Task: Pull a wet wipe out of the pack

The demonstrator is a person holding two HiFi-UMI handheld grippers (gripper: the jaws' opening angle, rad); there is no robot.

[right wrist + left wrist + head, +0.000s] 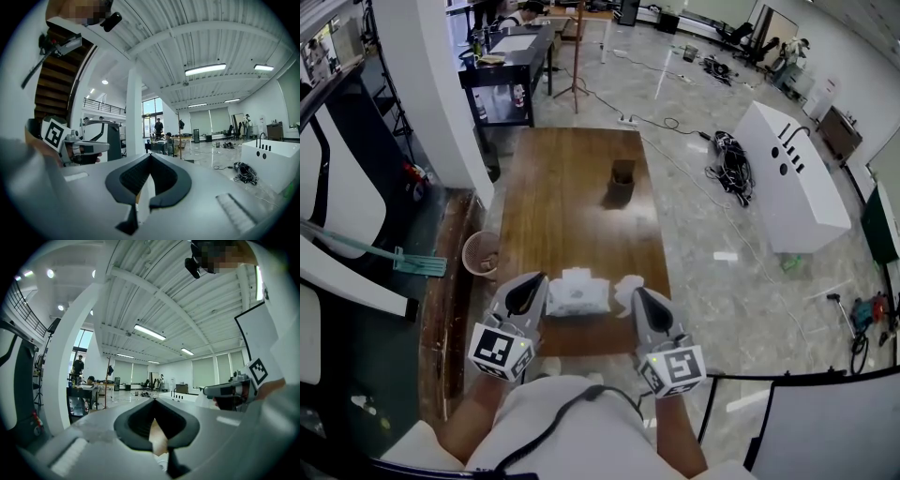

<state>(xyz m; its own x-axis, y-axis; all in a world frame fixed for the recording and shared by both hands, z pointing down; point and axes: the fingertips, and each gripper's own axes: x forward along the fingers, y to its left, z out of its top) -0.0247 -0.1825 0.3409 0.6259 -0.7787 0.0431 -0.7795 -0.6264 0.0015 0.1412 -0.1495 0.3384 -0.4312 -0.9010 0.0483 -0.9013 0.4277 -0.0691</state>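
The white wet wipe pack [578,294] lies near the front edge of the wooden table [567,202], between my two grippers. A loose crumpled white wipe [627,287] rests on the table just right of the pack. My left gripper [543,277] sits at the pack's left side with its jaws shut and nothing between them [153,399]. My right gripper [636,290] has its tip at the loose wipe, jaws closed together [150,154]. White shows below through the jaw opening, but nothing sticks out past the tips. Whether the tip touches the wipe is unclear.
A dark cup-like holder [622,179] stands at the table's far middle. A round basket [480,253] sits on the floor left of the table, beside a mop [405,262]. A white cabinet [794,178] and cables [731,159] lie to the right.
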